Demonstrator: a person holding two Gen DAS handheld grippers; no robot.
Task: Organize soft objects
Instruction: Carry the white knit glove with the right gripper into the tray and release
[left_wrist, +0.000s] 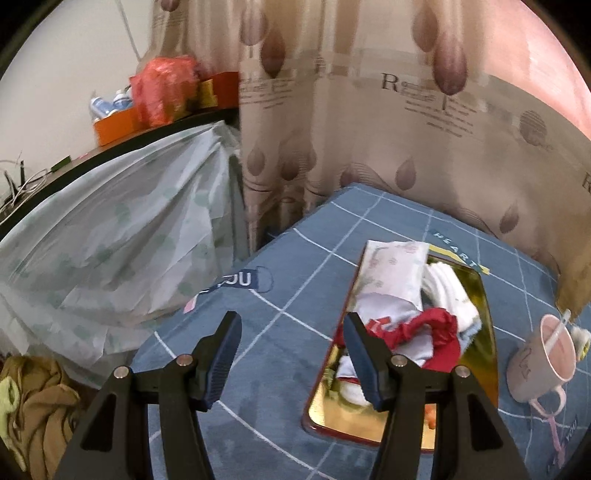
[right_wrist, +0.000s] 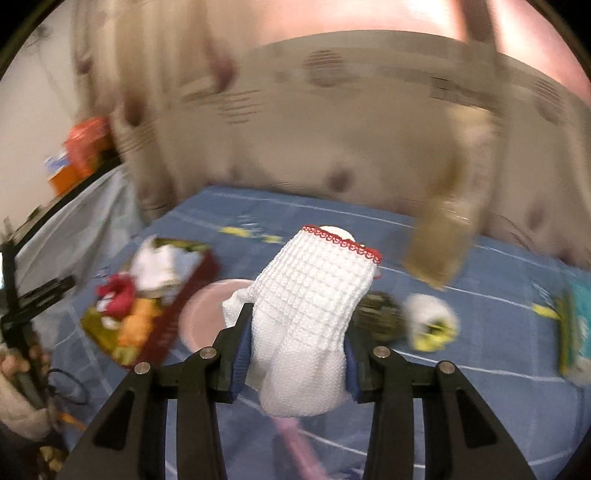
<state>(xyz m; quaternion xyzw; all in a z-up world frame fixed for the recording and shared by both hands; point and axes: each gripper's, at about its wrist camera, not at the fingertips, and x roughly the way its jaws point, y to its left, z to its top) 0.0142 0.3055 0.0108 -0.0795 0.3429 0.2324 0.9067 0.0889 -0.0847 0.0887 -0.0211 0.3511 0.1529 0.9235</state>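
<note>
a white waffle-knit cloth with a red scalloped trim along its top edge is pinched between the two blue-padded fingers of the right gripper; it is held upright above the blue grid-patterned bedspread, its lower end bulging out below the pads. the right wrist view is heavily blurred, so finer detail of the surroundings cannot be made out. behind the cloth a pink cup is partly seen, and to its left a gold-lined tray with a dark red rim is shown, loaded with white, red and orange soft items. to the right of the held cloth, a dark rolled item and a white and yellow rolled item lie close together on the bedspread.

the left gripper is seen with its fingers spread wide and nothing between them, above the bedspread just to the left of the tray. in the tray a folded floral-print cloth lies at the far end, with rolled white socks beside it and a crumpled red fabric piece on a pale garment nearer the gripper. the pink cup with a straw stands on the bedspread to the right of the tray, apart from it. a patterned curtain hangs behind the bed, and a pale plastic sheet is draped over furniture at the left.
</note>
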